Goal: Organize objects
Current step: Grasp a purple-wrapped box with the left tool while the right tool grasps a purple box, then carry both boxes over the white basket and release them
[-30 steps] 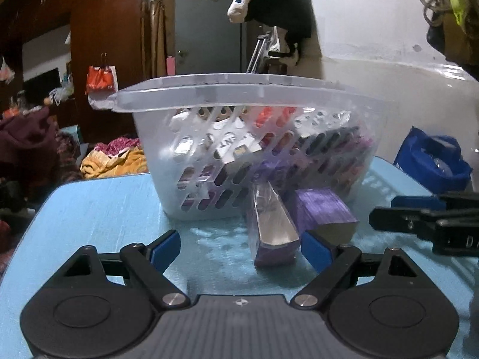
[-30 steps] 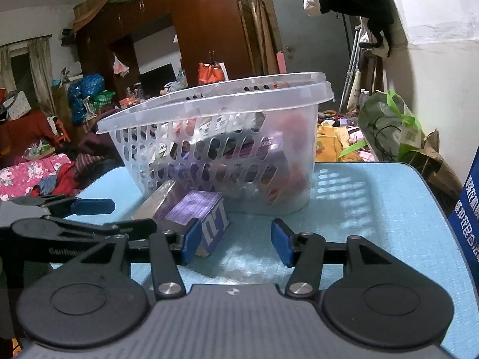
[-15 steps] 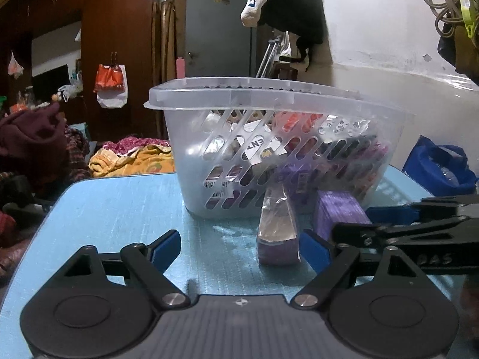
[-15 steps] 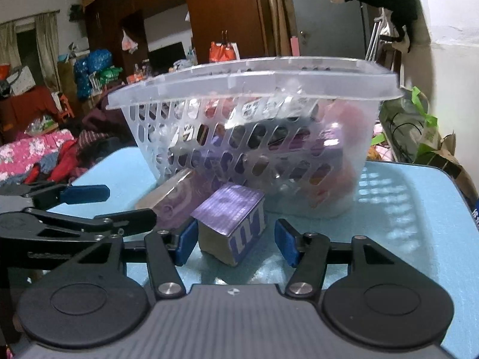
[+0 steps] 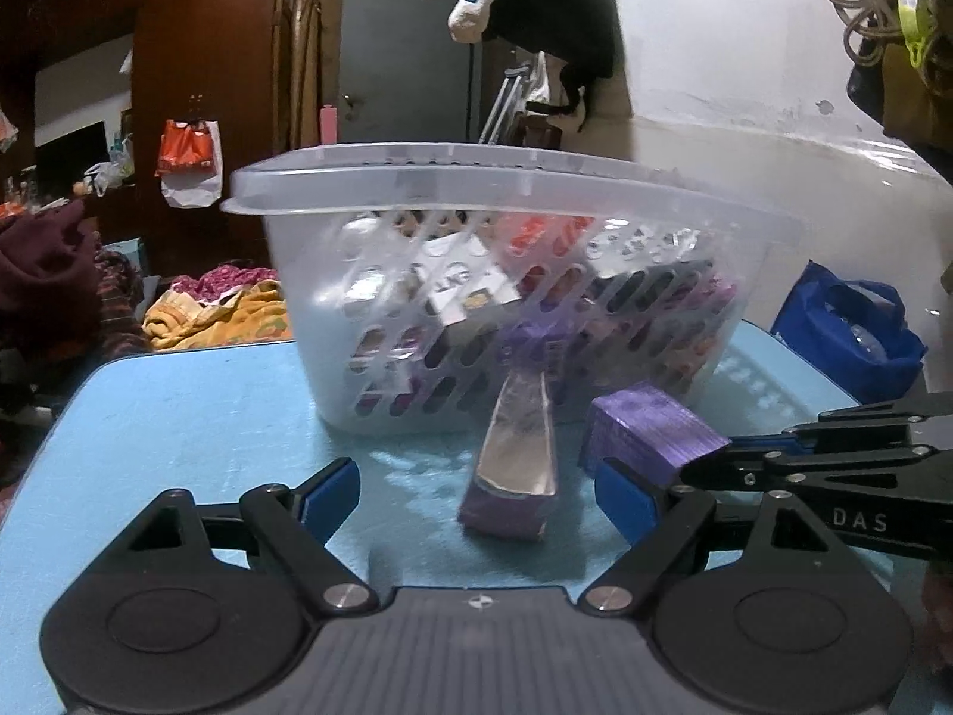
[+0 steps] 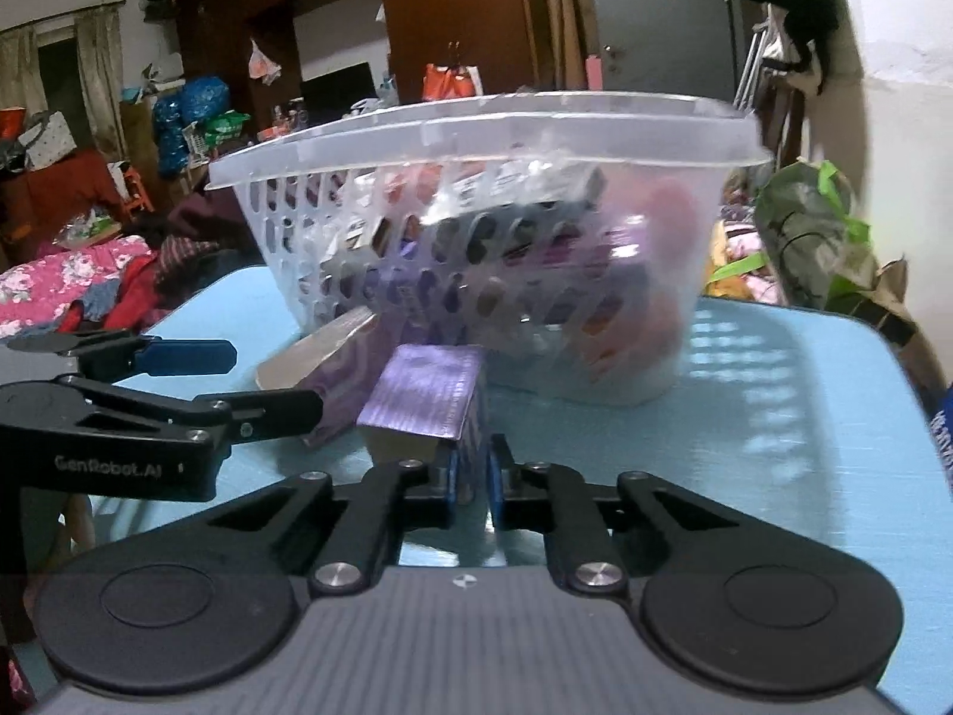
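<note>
A clear perforated plastic basket (image 5: pixel 536 190) (image 6: pixel 476 131) holding several boxes stands on the light blue table (image 5: pixel 178 405) (image 6: pixel 774 417). Two purple boxes lie in front of it. My right gripper (image 6: pixel 470 471) is shut on the short purple box (image 6: pixel 426 399), which also shows in the left wrist view (image 5: pixel 646 432). My left gripper (image 5: pixel 476 488) is open, its jaws either side of the long purple box (image 5: pixel 515 465) lying on the table; this box also shows in the right wrist view (image 6: pixel 333 357).
A blue bag (image 5: pixel 852 328) sits beyond the table's right edge. A green and black bag (image 6: pixel 816 238) stands behind the table. Piled clothes (image 5: pixel 208 310) lie past the left edge. A white wall is on the right.
My right gripper has closed on the short purple box, which it straddled open before. My left gripper stays open near the long purple box.
</note>
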A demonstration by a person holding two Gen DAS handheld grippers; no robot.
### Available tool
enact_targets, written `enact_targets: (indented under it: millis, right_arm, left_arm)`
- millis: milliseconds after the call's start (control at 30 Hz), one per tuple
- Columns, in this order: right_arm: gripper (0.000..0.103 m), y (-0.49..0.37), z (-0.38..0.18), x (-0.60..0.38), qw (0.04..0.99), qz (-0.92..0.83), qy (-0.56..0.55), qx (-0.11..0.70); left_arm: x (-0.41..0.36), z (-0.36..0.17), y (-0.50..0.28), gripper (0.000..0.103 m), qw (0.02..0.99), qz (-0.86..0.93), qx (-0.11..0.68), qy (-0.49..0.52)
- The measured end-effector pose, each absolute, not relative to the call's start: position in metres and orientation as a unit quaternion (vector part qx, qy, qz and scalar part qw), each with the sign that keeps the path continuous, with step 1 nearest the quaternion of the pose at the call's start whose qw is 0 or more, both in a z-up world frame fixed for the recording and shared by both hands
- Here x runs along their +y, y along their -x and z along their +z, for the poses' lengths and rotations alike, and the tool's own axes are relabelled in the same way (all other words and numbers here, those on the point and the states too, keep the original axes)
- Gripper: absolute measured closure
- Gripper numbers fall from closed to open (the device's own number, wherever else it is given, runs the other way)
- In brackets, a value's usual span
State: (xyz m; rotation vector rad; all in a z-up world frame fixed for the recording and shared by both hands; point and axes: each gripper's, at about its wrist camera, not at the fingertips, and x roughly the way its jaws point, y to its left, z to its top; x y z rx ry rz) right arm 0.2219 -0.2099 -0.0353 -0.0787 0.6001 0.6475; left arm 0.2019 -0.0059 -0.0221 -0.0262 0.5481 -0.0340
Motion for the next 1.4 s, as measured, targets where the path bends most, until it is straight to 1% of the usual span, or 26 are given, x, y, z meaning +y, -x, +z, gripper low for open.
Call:
enact_targets:
  millis: [67, 133, 200, 267, 433, 600, 700, 733, 767, 800, 833, 867, 900, 933, 967, 1100, 1133, 1167, 1200, 1267, 1400]
  right_arm:
    - [0.094, -0.221, -0.035, -0.213, 0.905, 0.309, 0.045, 0.289]
    - [0.094, -0.22, -0.036, -0.217, 0.906, 0.308, 0.043, 0.286]
    - [0.094, -0.219, -0.035, -0.219, 0.908, 0.307, 0.039, 0.282]
    - [0.094, -0.217, -0.035, -0.221, 0.91, 0.305, 0.039, 0.279]
    - [0.096, -0.21, -0.031, -0.225, 0.915, 0.309, 0.043, 0.257]
    - [0.097, -0.209, -0.03, -0.224, 0.915, 0.313, 0.046, 0.25]
    - [0.093, -0.209, -0.03, -0.218, 0.916, 0.311, 0.057, 0.248]
    - [0.084, -0.209, -0.031, -0.215, 0.915, 0.311, 0.062, 0.25]
    - [0.068, -0.209, -0.031, -0.213, 0.913, 0.31, 0.069, 0.257]
    - [0.061, -0.205, -0.03, -0.214, 0.916, 0.307, 0.068, 0.249]
    - [0.044, -0.2, -0.029, -0.217, 0.919, 0.306, 0.061, 0.239]
    - [0.032, -0.197, -0.027, -0.221, 0.92, 0.31, 0.05, 0.232]
    - [0.028, -0.194, -0.025, -0.224, 0.92, 0.316, 0.039, 0.228]
    - [0.02, -0.193, -0.024, -0.224, 0.919, 0.321, 0.031, 0.226]
    - [0.018, -0.194, -0.024, -0.221, 0.918, 0.324, 0.03, 0.226]
    - [0.019, -0.209, -0.026, -0.197, 0.913, 0.322, 0.049, 0.247]
    - [0.028, -0.214, -0.028, -0.193, 0.909, 0.326, 0.05, 0.255]
    - [0.061, -0.218, -0.03, -0.189, 0.906, 0.328, 0.054, 0.264]
    - [0.06, -0.221, -0.032, -0.186, 0.903, 0.327, 0.059, 0.272]
    - [0.062, -0.215, -0.032, -0.187, 0.905, 0.327, 0.065, 0.263]
    - [0.062, -0.181, -0.013, -0.202, 0.918, 0.327, 0.067, 0.212]
  left_arm:
    - [-0.011, -0.022, -0.206, 0.014, 0.962, -0.01, 0.272, 0.005]
    - [-0.013, -0.023, -0.208, 0.021, 0.962, -0.003, 0.272, 0.002]
    - [-0.014, -0.023, -0.209, 0.051, 0.961, -0.01, 0.277, 0.002]
    - [-0.016, -0.024, -0.21, 0.064, 0.959, -0.019, 0.282, 0.002]
    - [-0.016, -0.018, -0.193, 0.064, 0.97, -0.012, 0.242, -0.004]
    - [-0.006, -0.017, -0.19, 0.064, 0.97, -0.014, 0.244, 0.011]
    - [-0.002, -0.017, -0.191, 0.064, 0.968, -0.018, 0.248, 0.02]
    - [-0.002, -0.017, -0.19, 0.064, 0.969, -0.019, 0.247, 0.02]
    - [-0.002, -0.017, -0.19, 0.064, 0.969, -0.019, 0.246, 0.02]
    - [-0.001, -0.017, -0.188, 0.064, 0.969, -0.021, 0.245, 0.02]
    - [0.0, -0.017, -0.187, 0.064, 0.969, -0.022, 0.244, 0.02]
    - [0.001, -0.017, -0.186, 0.064, 0.969, -0.024, 0.244, 0.022]
    - [0.002, -0.017, -0.185, 0.064, 0.969, -0.024, 0.243, 0.026]
    - [0.003, -0.017, -0.185, 0.064, 0.969, -0.026, 0.243, 0.029]
    - [0.004, -0.017, -0.185, 0.064, 0.969, -0.028, 0.242, 0.031]
    - [0.005, -0.018, -0.183, 0.064, 0.97, -0.033, 0.239, 0.033]
    - [0.006, -0.017, -0.182, 0.064, 0.97, -0.034, 0.237, 0.034]
    - [0.007, -0.017, -0.18, 0.064, 0.971, -0.036, 0.232, 0.035]
    - [0.007, -0.016, -0.177, 0.064, 0.973, -0.038, 0.225, 0.035]
    - [0.01, -0.013, -0.169, 0.064, 0.976, -0.042, 0.21, 0.038]
    - [0.018, 0.002, -0.142, 0.064, 0.982, -0.062, 0.166, 0.062]
